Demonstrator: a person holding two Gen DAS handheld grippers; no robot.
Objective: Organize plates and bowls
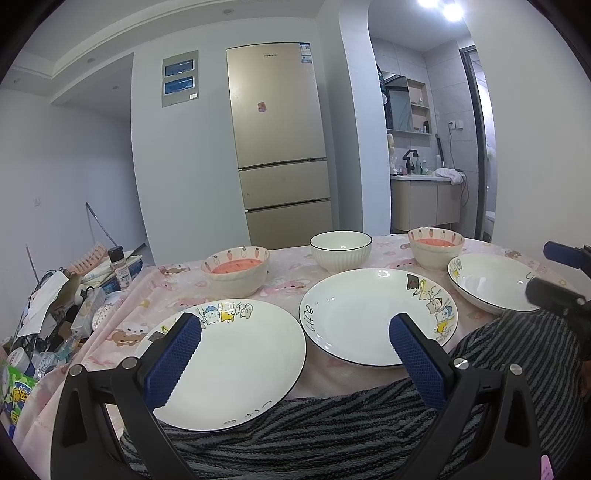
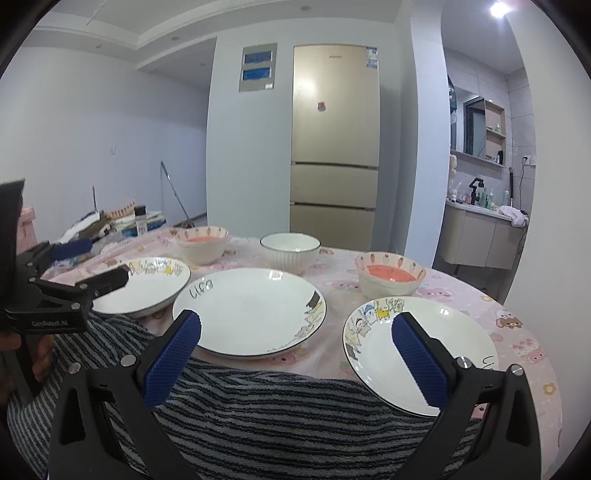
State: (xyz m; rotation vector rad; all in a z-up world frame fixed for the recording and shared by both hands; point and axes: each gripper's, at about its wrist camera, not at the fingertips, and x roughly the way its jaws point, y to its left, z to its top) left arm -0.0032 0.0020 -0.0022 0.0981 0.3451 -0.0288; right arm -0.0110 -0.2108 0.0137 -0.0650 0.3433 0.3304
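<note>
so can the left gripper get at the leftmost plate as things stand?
Probably yes. The left gripper is open and empty, the left plate lies just ahead of its fingers with nothing stacked on it, and its near rim overhangs the striped towel.

"How's the light from where you hold them?"

"Cool and a bit dim. Ceiling spots blow out to white over the bathroom side, and my right view catches one too."

"Any glare?"

"Small highlights on the middle plate and a soft sheen down the fridge. Shadows under the dishes are faint."

"Sharpness?"

"Centre is clear; far shelves go soft and grainy. Fisheye bends the walls, and black corners ring both my views."
</note>
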